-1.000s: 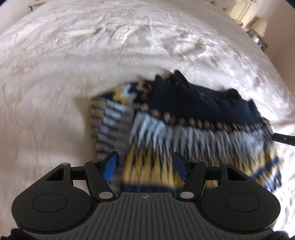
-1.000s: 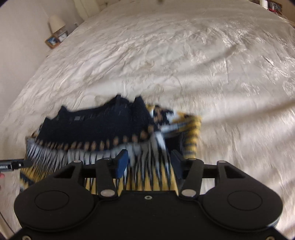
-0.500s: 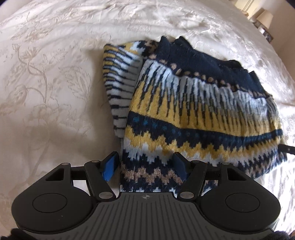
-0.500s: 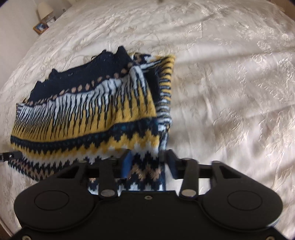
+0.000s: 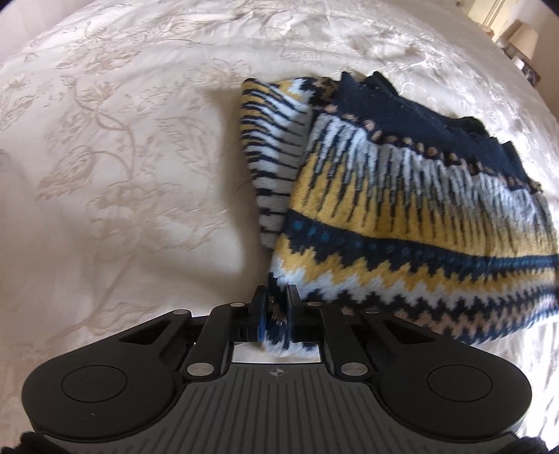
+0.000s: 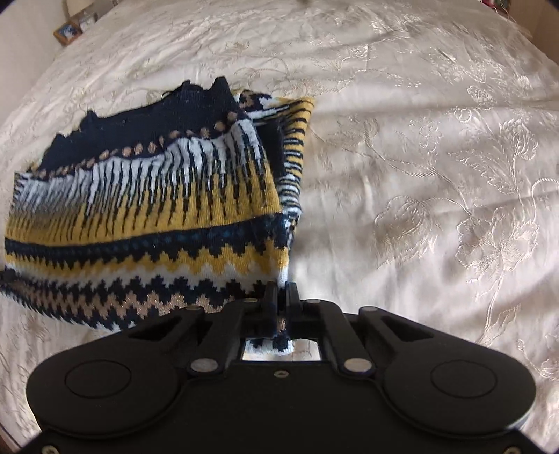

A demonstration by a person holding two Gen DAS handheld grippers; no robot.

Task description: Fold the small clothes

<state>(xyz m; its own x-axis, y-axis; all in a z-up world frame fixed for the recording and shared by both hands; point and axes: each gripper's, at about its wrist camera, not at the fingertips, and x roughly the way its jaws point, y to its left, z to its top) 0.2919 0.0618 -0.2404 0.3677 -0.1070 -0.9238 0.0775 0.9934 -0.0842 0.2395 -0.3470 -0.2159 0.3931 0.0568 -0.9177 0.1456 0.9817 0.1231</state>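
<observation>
On the cream embroidered bedspread [image 5: 104, 181], in the left wrist view: patterned knit sweater [image 5: 401, 216], folded, navy collar band farthest from the camera, then white-and-navy streaks, a yellow band, a navy stripe with blue dots and zigzag rows toward the near hem. Striped sleeve [image 5: 269, 153] tucked under the body along its left edge. Left claw [image 5: 274, 316] closing, pads already pressed on the near left corner of the hem, a tuft of knit bunched between them.

Right wrist view: same sweater [image 6: 146, 209] left of centre, striped sleeve [image 6: 293, 153] showing along its right edge. Right claw [image 6: 281, 304] clenched on the near right corner of the hem, a fold of fabric pinched between the pads and hanging below them. Hem stretched between the two grips; rest of the garment lying on the bedspread [image 6: 436, 174]. Lamp [image 5: 524, 38] at the upper right of the left view, framed picture [image 6: 68, 31] at the upper left of the right view.
</observation>
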